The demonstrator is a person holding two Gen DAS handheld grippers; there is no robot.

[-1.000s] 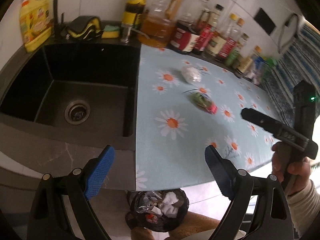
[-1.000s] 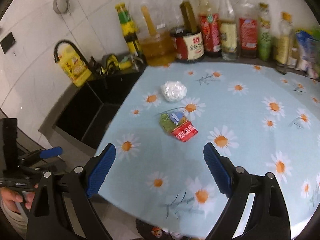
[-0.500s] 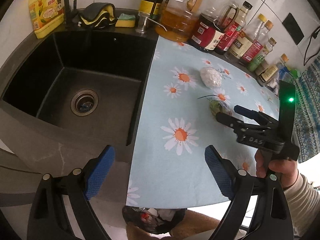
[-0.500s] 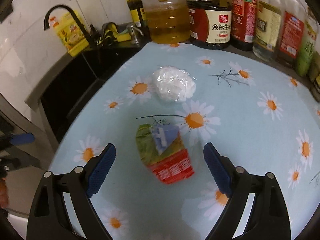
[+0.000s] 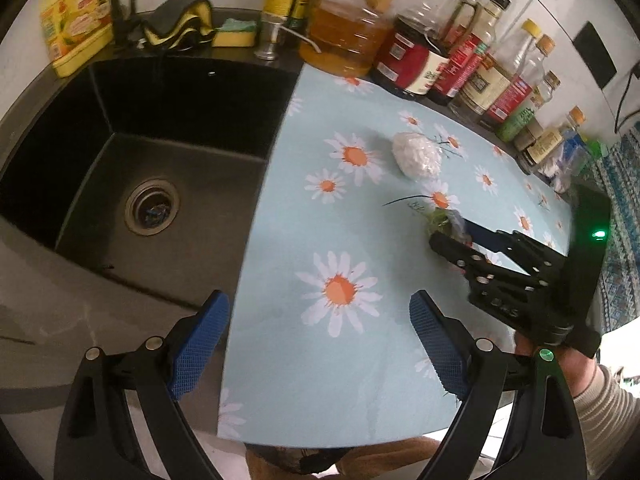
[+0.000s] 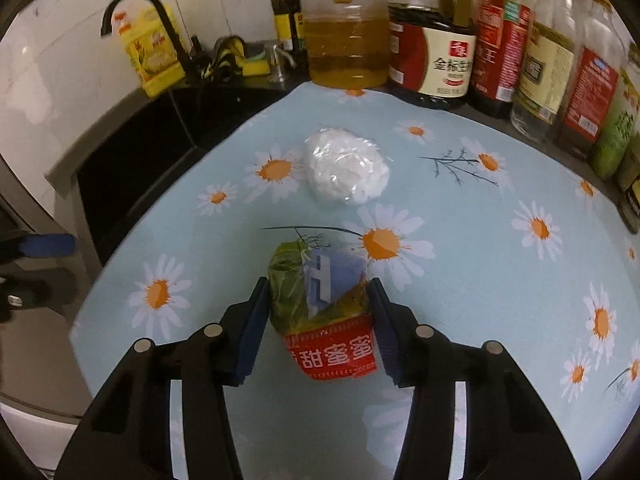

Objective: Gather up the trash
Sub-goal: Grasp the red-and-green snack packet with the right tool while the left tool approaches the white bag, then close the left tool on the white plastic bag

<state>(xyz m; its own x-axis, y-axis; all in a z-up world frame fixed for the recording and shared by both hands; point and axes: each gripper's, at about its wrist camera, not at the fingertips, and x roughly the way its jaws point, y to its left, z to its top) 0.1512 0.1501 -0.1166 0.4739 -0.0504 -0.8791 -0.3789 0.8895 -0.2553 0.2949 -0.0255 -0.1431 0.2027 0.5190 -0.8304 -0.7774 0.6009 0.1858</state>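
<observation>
A green and red snack wrapper (image 6: 320,304) lies on the daisy-print counter cloth (image 6: 460,280). My right gripper (image 6: 318,304) has closed in on it, and both blue pads touch its sides. The wrapper shows in the left wrist view (image 5: 442,218) mostly hidden behind the right gripper (image 5: 452,236). A crumpled white wad in clear film (image 6: 346,170) lies beyond it, also in the left wrist view (image 5: 416,154). My left gripper (image 5: 320,344) is open and empty above the counter's front edge.
A black sink (image 5: 120,184) with a drain lies left of the cloth. Several bottles (image 6: 432,52) line the back wall. A yellow detergent bottle (image 5: 74,20) and sponges (image 5: 234,34) sit behind the sink. A black trash bag (image 5: 316,460) is below the counter edge.
My right gripper moved forward over the wrapper and its jaws narrowed from wide open to touching the wrapper's sides. My left gripper rose and shifted toward the counter.
</observation>
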